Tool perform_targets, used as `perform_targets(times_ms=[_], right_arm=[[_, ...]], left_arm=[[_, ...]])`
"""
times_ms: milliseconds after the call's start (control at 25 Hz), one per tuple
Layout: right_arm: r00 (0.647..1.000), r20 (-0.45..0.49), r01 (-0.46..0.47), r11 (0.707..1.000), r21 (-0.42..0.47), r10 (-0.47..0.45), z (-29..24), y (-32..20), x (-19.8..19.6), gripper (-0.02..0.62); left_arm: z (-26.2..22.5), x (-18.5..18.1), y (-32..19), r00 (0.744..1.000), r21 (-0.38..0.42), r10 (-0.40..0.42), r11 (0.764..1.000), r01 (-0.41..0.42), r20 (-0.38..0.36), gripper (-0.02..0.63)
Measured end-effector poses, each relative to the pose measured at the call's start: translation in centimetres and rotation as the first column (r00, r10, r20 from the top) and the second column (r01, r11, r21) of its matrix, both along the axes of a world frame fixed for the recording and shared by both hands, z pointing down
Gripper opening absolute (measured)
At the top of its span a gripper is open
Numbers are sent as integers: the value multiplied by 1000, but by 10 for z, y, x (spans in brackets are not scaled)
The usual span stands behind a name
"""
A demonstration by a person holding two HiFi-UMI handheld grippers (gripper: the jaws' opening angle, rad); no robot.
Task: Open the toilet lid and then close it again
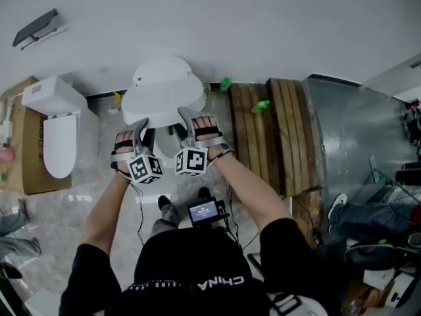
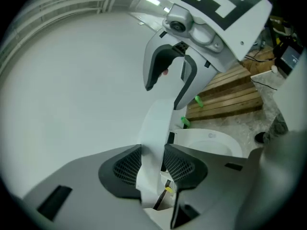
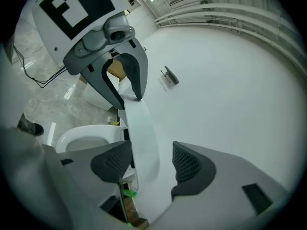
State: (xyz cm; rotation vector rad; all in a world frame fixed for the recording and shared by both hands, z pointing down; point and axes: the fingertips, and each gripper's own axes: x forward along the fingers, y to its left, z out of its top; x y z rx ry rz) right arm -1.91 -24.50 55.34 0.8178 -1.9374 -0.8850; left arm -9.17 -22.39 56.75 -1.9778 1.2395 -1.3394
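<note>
– Toilet lid, white oval plastic (image 2: 157,126): where is it now?
– Raised, tilted up over the white ceramic bowl (image 2: 211,143). The left hand-held gripper (image 2: 152,166) pinches its edge; the right hand-held gripper (image 3: 151,159) straddles it, jaws wide. Opening looks nearly done; next, lower it gently

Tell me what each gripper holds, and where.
Left gripper clamps the raised toilet lid by its edge. Right gripper straddles the same edge, jaws open, gripping nothing.
</note>
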Motion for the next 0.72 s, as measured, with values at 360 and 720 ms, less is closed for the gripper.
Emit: perform_targets(times_ms=[360,720], right_arm=[[997,72,-12,1000,-23,14,-17,-29,-9,97],[997,53,62,994,-94,-57,-33,-54,-14,98]], left_arm=[[-34,-4,-40,996,-27,-83,996,84,16,150],[-49,-9,-67,987,-33,-158,987,158,4,150]])
